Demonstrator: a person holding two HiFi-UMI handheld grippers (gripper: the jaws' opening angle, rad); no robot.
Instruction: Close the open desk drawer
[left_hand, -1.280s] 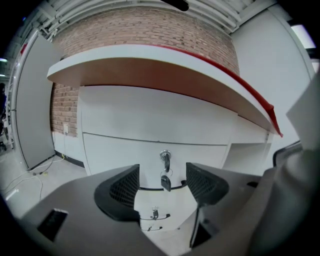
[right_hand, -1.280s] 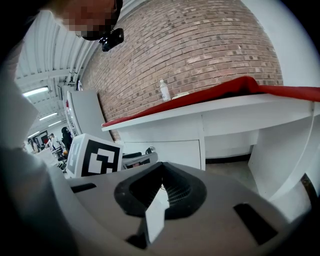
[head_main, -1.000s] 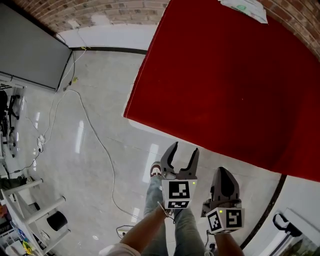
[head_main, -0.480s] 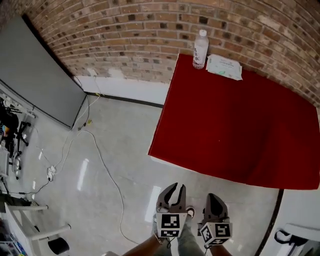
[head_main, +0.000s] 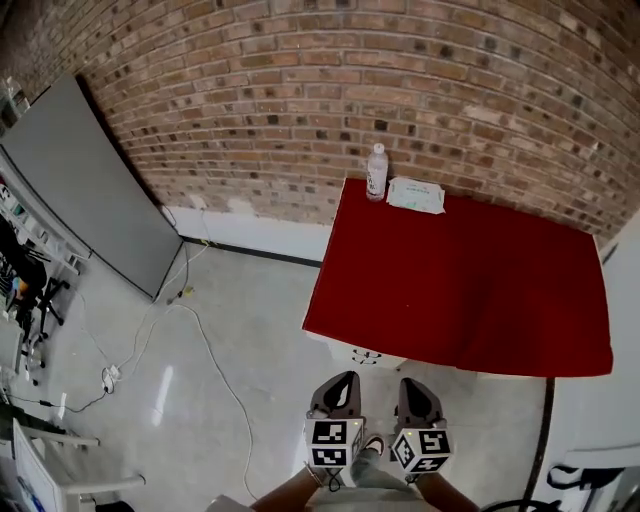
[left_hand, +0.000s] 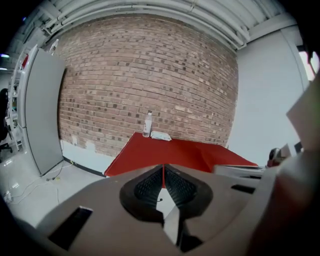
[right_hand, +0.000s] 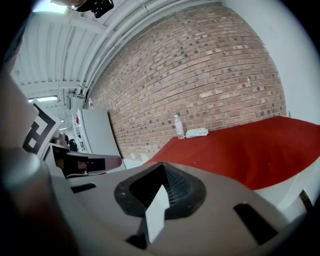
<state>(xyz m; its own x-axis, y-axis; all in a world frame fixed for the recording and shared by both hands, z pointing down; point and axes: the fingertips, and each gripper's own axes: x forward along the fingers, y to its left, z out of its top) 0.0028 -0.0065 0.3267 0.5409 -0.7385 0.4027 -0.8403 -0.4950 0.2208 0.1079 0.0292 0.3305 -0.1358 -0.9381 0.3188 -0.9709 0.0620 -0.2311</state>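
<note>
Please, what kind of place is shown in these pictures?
Probably an indoor workroom or lab: a bare brick wall, a red-topped desk, and loose cables trailing across the shiny floor.

Both grippers sit low in the head view, side by side, close but apart, roughly parallel, tips pointing forward and slightly down. Left gripper (head_main: 339, 386): jaws have just been closing and now meet at the tips, nothing between them. Right gripper (head_main: 414, 390): jaws together, nothing between them either. Each gripper's marker cube faces up toward the head camera, left cube (head_main: 330, 443) and right cube (head_main: 421, 450), about level with each other. Bare left forearm (head_main: 288, 492) and right forearm (head_main: 441, 494) come in from the bottom edge, one behind each gripper.
</note>
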